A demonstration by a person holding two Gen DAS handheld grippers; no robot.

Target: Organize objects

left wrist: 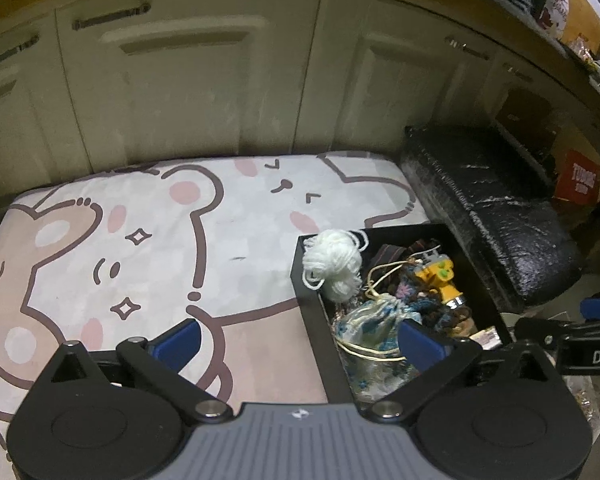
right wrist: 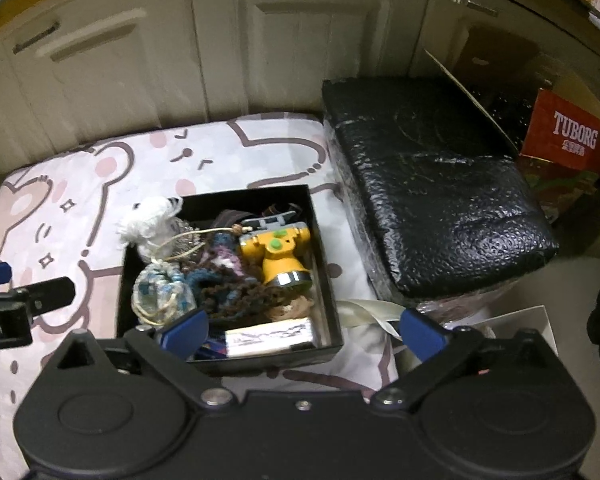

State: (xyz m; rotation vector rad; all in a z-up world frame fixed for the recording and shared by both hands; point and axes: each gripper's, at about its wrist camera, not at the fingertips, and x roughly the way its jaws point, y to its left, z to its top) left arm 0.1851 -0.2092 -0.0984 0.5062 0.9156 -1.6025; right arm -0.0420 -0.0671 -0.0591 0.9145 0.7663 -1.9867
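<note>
right wrist: "tuborg" on red carton (right wrist: 568,136)

box (right wrist: 324,280): on the mat (right wrist: 80,184), cabinets (right wrist: 140,60) behind
yarn (right wrist: 148,226): in box's far-left corner
bench (right wrist: 432,184): right of box

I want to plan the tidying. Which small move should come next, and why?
Probably lower the left hand-held gripper onto the white yarn ball. It sits on the black box rim, half outside, while both hand-held grippers are open and hold nothing.
</note>
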